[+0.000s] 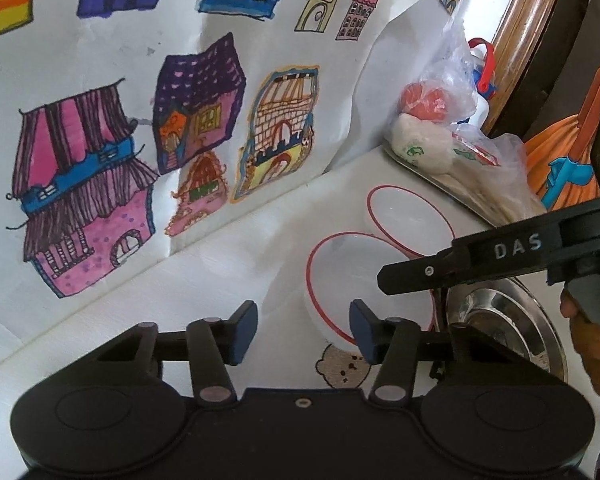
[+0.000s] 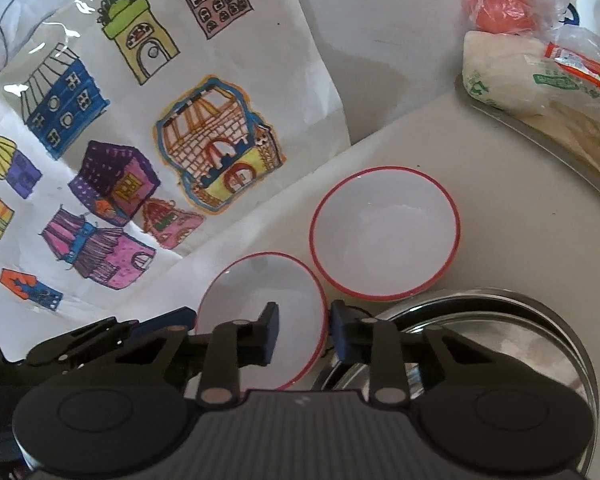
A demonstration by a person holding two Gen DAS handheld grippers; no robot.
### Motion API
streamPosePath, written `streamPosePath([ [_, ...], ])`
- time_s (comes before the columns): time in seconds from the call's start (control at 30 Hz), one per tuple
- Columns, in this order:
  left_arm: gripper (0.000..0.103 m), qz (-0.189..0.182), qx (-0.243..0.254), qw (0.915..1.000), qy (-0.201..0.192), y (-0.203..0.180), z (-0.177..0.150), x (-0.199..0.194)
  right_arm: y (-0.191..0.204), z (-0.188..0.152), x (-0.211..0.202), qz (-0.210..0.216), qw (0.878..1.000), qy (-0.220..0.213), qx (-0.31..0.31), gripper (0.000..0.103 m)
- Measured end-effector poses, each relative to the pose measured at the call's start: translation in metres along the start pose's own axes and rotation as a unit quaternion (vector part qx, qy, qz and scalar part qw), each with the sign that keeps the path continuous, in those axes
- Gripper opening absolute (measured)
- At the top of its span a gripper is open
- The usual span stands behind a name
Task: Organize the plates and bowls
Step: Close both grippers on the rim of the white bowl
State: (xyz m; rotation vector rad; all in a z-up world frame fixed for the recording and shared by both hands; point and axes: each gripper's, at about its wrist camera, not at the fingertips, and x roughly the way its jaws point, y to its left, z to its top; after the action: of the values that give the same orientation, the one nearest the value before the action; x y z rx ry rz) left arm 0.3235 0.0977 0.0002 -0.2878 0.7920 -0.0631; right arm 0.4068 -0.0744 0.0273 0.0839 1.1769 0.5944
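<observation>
Bowls with red rims sit side by side on the white tabletop (image 2: 500, 240), their rims almost touching. In the right wrist view the nearer bowl (image 2: 260, 312) lies dead ahead at twelve o'clock, and the right gripper (image 2: 303, 334) straddles its right-hand rim: one blue pad (image 2: 270, 334) hangs over the bowl's inside, the other just outside the rim. The jaws stand apart and are not clenched on the rim. The second bowl (image 2: 384, 232) lies further out, towards one o'clock from those jaws. A stack of steel plates (image 2: 540, 344) sits at three o'clock, just beside both bowls.

In the left wrist view the left gripper (image 1: 303, 330) hangs released, holding nothing, with the nearer bowl (image 1: 364, 280) at about one o'clock and close ahead. The right gripper is my pick as the nearer one, since closing on that rim is all the grasp seems to need. Round bowls offer no long axis to line up with.
</observation>
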Motion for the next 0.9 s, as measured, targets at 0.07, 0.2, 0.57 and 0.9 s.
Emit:
streamPosePath([
  [0.07,0.043,-0.004,-0.002,1.0,0.001,-0.001,0.0,0.002,0.002,-0.001,0.0,-0.007,1.0,0.0,-0.003,0.022],
  [0.2,0.029,-0.015,-0.012,0.9998,-0.001,-0.002,0.002,0.005,0.004,-0.001,0.0,-0.018,1.0,0.0,-0.008,0.018],
  [0.57,0.018,-0.01,-0.03,0.9995,-0.002,-0.004,0.002,0.007,0.018,-0.011,0.0,-0.052,0.998,-0.005,-0.018,0.009],
  [0.9,0.012,-0.004,-0.053,0.9986,0.002,0.013,-0.008,-0.016,0.03,-0.034,-0.005,-0.016,1.0,0.016,0.005,0.008],
])
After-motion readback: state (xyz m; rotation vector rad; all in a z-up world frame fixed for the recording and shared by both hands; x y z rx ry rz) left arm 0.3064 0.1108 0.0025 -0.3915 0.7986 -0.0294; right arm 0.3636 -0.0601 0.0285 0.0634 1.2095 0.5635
